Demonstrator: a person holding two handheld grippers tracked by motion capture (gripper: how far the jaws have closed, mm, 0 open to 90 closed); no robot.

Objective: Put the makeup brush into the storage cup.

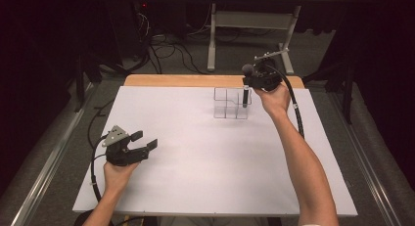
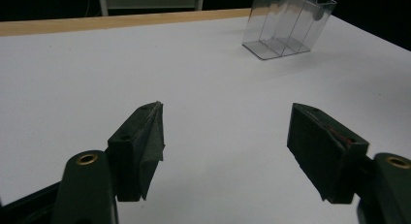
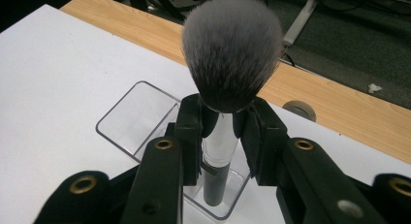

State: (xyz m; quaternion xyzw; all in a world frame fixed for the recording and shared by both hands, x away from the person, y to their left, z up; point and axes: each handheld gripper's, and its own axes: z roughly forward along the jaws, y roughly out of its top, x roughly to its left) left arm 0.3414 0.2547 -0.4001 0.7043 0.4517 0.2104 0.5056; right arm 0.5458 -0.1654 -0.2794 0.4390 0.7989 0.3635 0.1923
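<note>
Black, blocky pads of the right claw (image 3: 220, 132) press on the glossy silver collar of a makeup brush (image 3: 228, 83), which it holds upright with its jaws closed tight on it. Its soft domed bristles, dark at the root and pale grey at the tips, stand above the pads, and its slim black handle reaches down into a corner cell of the clear plastic organizer (image 3: 131, 120). That box has thin, see-through walls and rounded corners, and it stands on the smooth white worktop (image 1: 205, 157) near the far wooden edge. Well apart, at the near left, the left claw (image 1: 145, 140) hovers low over the bare sheet, jaws spread wide with nothing between their matte, wedge-shaped pads
</note>
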